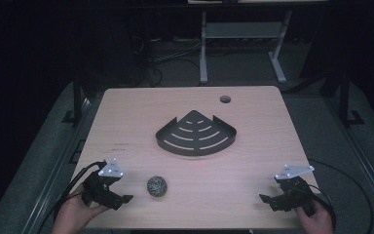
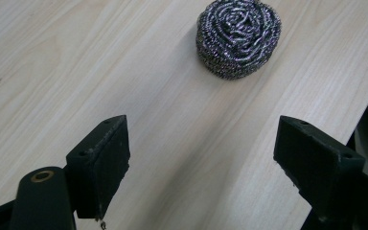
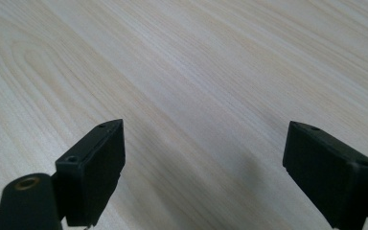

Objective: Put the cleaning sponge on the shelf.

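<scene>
A round steel-wool scourer [image 1: 157,186] lies on the light wooden table [image 1: 141,122] near its front edge, left of centre. My left gripper [image 1: 119,197] rests just left of it, jaws wide apart and empty; in the left gripper view the scourer [image 2: 238,37] sits a short way ahead of the gripper [image 2: 203,158], untouched. A dark metal corner shelf [image 1: 195,133] with curved slots lies at the table's middle. My right gripper [image 1: 269,201] sits near the front right corner, open, with bare wood between its jaws [image 3: 206,165].
A round cable hole [image 1: 225,99] is in the table top at the back right. Beyond the table are a white desk frame [image 1: 243,44] and cables on a dark floor. Black cables trail from both grippers off the front edge.
</scene>
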The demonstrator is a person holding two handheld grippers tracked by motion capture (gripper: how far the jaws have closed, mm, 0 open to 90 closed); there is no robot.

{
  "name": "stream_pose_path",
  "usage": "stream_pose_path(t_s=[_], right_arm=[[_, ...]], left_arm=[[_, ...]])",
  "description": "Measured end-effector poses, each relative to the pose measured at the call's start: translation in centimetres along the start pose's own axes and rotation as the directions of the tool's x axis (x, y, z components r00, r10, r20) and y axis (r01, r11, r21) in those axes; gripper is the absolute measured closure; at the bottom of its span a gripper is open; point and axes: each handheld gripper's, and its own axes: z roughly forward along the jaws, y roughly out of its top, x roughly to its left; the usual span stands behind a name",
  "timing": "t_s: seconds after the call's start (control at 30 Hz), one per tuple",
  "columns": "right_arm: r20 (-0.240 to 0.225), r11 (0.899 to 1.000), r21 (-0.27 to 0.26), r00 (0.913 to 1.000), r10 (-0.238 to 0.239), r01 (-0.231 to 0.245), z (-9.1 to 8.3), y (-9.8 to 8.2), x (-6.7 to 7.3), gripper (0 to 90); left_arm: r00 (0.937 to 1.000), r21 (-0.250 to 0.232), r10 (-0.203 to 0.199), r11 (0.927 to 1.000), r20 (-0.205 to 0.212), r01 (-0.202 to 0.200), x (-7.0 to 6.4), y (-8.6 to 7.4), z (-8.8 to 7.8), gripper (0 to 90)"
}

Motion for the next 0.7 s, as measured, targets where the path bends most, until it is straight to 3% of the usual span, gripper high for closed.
stream_pose_path(t_s=[0.7], right_arm=[[-0.002,1.000,0.002,1.0000,-0.001,0.001,0.0,0.0,0.0,14.3]], left_arm=[[0.9986,0.015,0.038,0.9991,0.036,-0.038,-0.9,2.1,1.8,18.9]])
